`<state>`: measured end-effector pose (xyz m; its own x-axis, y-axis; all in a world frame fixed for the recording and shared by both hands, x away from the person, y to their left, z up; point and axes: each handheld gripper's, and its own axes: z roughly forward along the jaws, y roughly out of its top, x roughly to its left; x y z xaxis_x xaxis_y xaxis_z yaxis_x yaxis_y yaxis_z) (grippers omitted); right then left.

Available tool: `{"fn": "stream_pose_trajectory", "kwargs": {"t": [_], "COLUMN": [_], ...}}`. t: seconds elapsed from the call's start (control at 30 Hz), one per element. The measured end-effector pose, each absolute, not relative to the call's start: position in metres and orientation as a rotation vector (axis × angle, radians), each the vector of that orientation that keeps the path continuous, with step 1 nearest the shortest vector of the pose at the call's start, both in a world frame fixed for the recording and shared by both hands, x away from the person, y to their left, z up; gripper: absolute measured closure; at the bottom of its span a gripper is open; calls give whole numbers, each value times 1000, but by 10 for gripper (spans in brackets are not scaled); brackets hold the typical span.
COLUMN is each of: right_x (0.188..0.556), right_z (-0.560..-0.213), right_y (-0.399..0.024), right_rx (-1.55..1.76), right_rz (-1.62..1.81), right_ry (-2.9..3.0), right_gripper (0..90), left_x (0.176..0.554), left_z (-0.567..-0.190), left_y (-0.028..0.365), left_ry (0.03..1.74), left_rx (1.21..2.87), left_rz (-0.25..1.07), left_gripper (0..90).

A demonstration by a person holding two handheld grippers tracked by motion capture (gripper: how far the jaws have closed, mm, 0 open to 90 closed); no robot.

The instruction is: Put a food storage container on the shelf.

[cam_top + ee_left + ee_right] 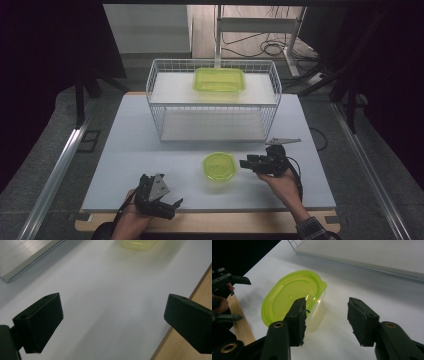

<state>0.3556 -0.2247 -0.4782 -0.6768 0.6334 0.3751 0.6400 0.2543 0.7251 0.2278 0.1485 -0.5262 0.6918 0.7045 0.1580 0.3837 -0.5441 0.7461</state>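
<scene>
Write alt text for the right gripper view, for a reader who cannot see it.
The right gripper hangs with its two black jaws apart and nothing between them, just right of a clear tub with a lime-green lid on the white table. The left gripper shows at the left edge.

Two black tools, left [172, 204] and right [244, 163], with grey triangular plates, brass-ringed screws, trailing black cables; a plaid sleeve [312, 229] at the right wrist.

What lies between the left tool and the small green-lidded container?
Nothing: bare white table separates the left tool from the container, seen in the high view.
</scene>
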Motion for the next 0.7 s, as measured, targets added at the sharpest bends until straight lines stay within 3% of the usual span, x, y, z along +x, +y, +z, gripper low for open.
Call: {"fn": "stream_pose_trajectory", "kwargs": {"t": [0.2,0.7], "right_x": [361,373], "right_z": [-479,-491], "right_y": [-217,-199], "right_rx": [-1266,-1284], "right_rz": [-1423,-1335], "right_ry": [-2476,-2376], "right_gripper": [570,615], "left_x": [227,227], "left_z": [-526,-526], "left_y": [148,148], "left_ry": [823,817], "left_rx": [2200,2205], "left_rz": [584,583], "left_gripper": [21,22]}}
